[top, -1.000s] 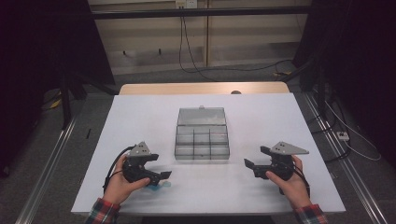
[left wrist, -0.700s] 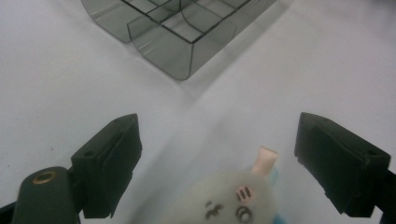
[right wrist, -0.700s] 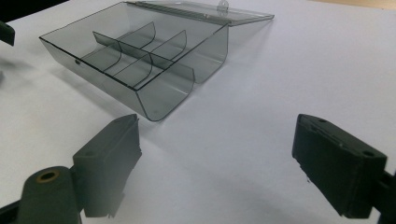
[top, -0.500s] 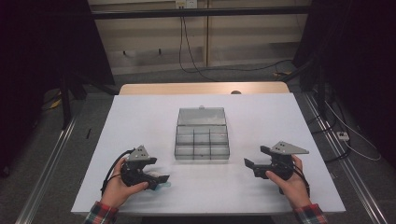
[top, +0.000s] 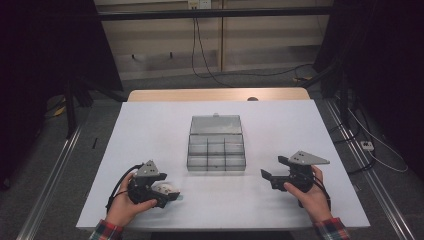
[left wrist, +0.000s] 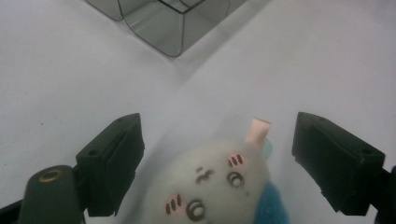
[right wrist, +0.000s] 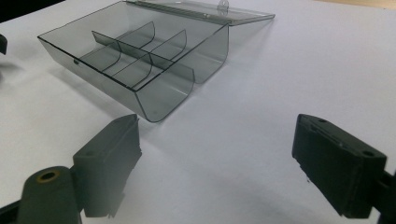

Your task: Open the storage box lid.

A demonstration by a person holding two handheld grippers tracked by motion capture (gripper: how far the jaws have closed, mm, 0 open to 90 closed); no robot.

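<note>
The small plush toy (left wrist: 219, 186) is a rounded white figure with pink cheek marks, dark little eyes, an open mouth, a pink nub on top and a patch of blue at its side; it lies on the white table (top: 150, 130) near the front left edge, between the wide-spread jaws of the left gripper (left wrist: 217, 163), which do not touch it; the right gripper (right wrist: 217, 161) also stands wide open and holds nothing, hovering above the table to the right of the clear compartment box (top: 216, 145), whose lid lies folded back; compared with a second ago the left gripper has drawn nearer the front edge and the toy now shows white beside it; the right gripper has stayed put
</note>
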